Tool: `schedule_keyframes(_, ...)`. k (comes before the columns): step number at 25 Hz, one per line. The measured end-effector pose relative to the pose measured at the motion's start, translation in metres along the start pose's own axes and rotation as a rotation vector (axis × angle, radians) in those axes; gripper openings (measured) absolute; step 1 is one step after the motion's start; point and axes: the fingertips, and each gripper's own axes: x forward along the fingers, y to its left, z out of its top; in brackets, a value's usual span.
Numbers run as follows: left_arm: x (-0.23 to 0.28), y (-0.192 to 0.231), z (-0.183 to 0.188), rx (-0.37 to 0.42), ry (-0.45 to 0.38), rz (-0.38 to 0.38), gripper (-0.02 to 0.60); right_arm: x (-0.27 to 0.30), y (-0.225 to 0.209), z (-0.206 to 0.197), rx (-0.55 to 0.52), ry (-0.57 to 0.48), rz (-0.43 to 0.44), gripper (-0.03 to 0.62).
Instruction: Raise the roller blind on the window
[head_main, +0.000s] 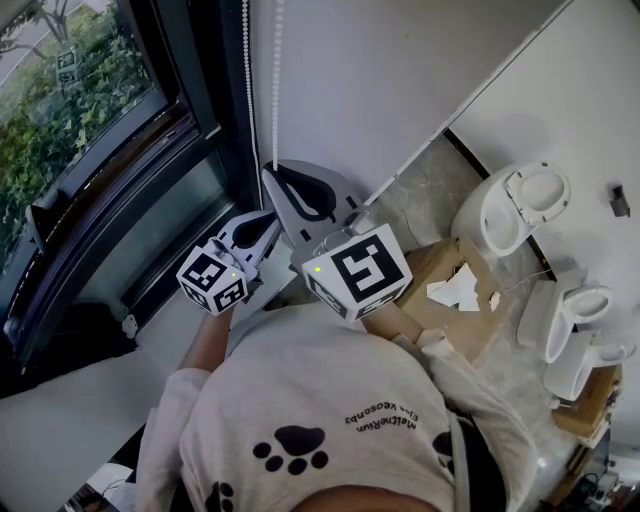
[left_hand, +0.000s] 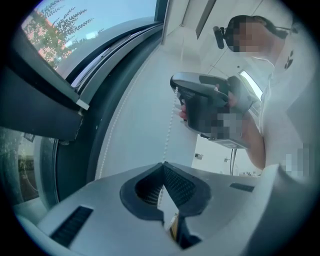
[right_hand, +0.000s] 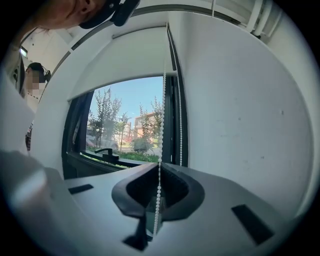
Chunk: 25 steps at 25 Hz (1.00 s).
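Roller blind (right_hand: 125, 55) sits partway up, covering the top of the window (right_hand: 130, 120). Bead chain (right_hand: 163, 100) hangs at the right. Right gripper (right_hand: 159, 169) is pinched on it, left gripper (left_hand: 162, 167) pinched below. Probably mid-haul. Next: right pulls down, left lets go.

The bead chain (right_hand: 163, 110) is white, the window frame (head_main: 210, 80) black, the shirt (head_main: 300, 400) white with black paw prints.
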Motion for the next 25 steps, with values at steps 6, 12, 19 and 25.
schedule_keyframes(6, 0.0, 0.003, -0.036, -0.023, 0.029, 0.007, 0.009, 0.0, -0.002, -0.038, 0.022, 0.043, -0.022, 0.014)
schedule_keyframes(12, -0.004, 0.01, -0.072, -0.009, 0.083, 0.035, 0.009, 0.0, 0.002, -0.075, 0.022, 0.1, -0.031, 0.014)
schedule_keyframes(19, -0.012, 0.015, -0.115, -0.03, 0.167, 0.065, 0.009, 0.002, 0.01, -0.12, 0.033, 0.172, -0.02, 0.014)
schedule_keyframes(25, -0.019, 0.019, -0.129, -0.032, 0.191, 0.094, 0.011, 0.003, 0.011, -0.136, 0.034, 0.193, -0.021, 0.012)
